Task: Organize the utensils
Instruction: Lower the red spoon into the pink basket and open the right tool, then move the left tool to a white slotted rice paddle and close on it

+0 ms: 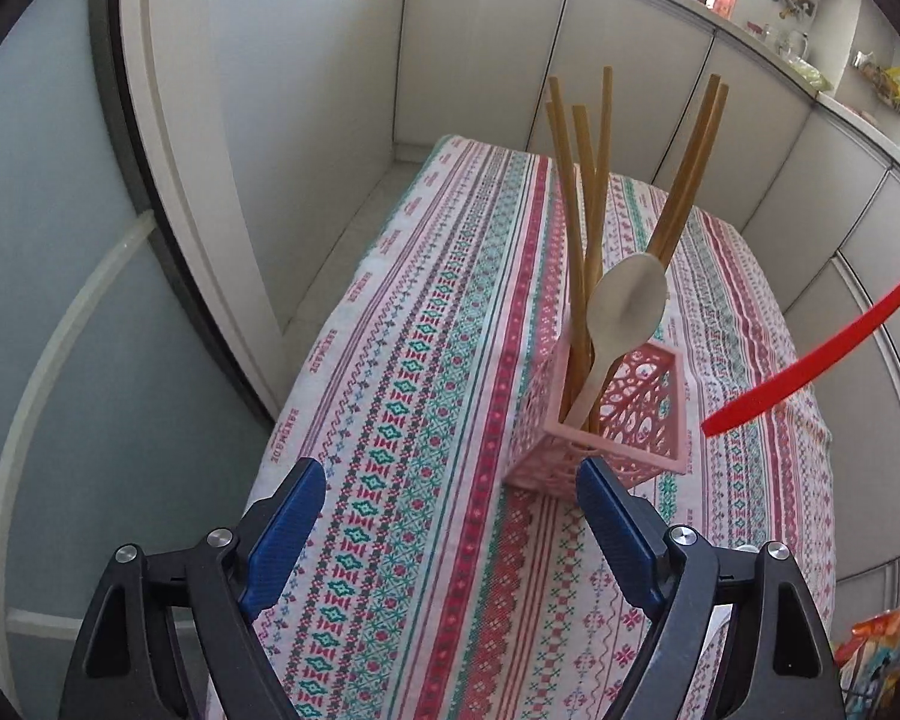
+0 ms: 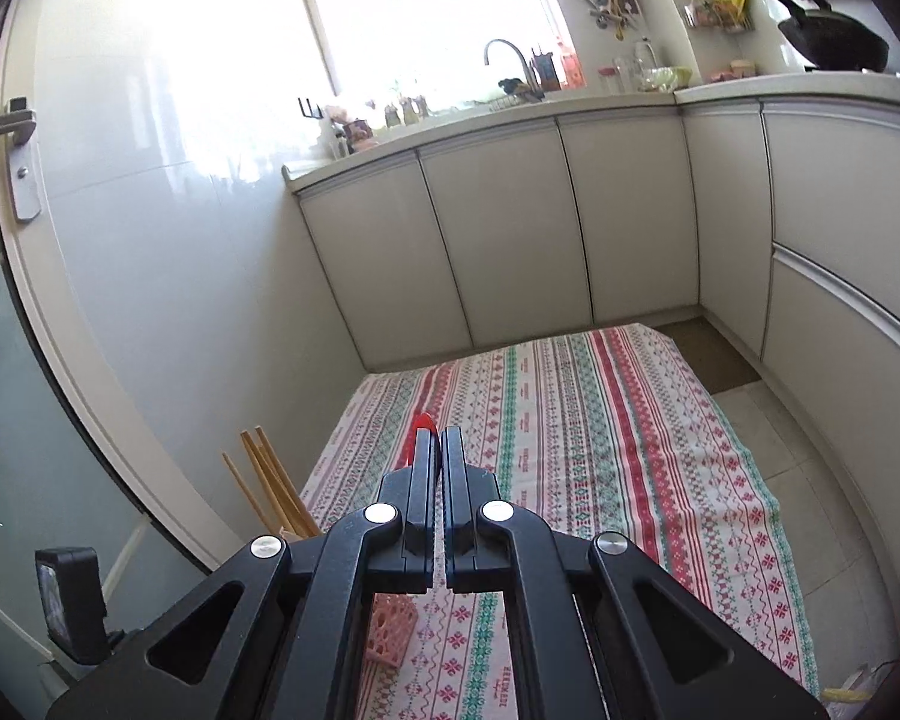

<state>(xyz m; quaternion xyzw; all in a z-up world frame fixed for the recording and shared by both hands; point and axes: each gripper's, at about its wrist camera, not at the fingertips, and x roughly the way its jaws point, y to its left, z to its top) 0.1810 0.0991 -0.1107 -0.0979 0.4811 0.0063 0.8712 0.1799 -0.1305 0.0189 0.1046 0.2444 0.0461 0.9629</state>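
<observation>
In the left wrist view, the left tongs (image 1: 450, 498) stand wide with nothing between their blue pads (image 1: 285, 531), hanging above the striped, patterned tablecloth (image 1: 426, 396) that covers the surface. Just beyond the right-hand pad sits a pink lattice utensil holder (image 1: 618, 438), square and open at the top, resting on the cloth. Several wooden chopsticks (image 1: 576, 180) stand in it, fanning apart as they rise, and a cream plastic spoon (image 1: 624, 306) stands among them with its handle down in the holder and its bowl up. At the right edge a red plastic spoon (image 1: 810, 360) slants through the air above the cloth, its bowl up at the frame's edge and its handle tip pointing down toward the holder without touching it. In the right wrist view, the right tongs (image 2: 438, 438) are pressed together on that red spoon (image 2: 423, 423), of which only a small red tip shows past the left finger. Below the tongs, a corner of the pink holder (image 2: 393, 630) is visible through the frame, and the chopstick tops (image 2: 264, 474) rise at lower left. White cabinets (image 2: 510, 228) stand behind the surface.
</observation>
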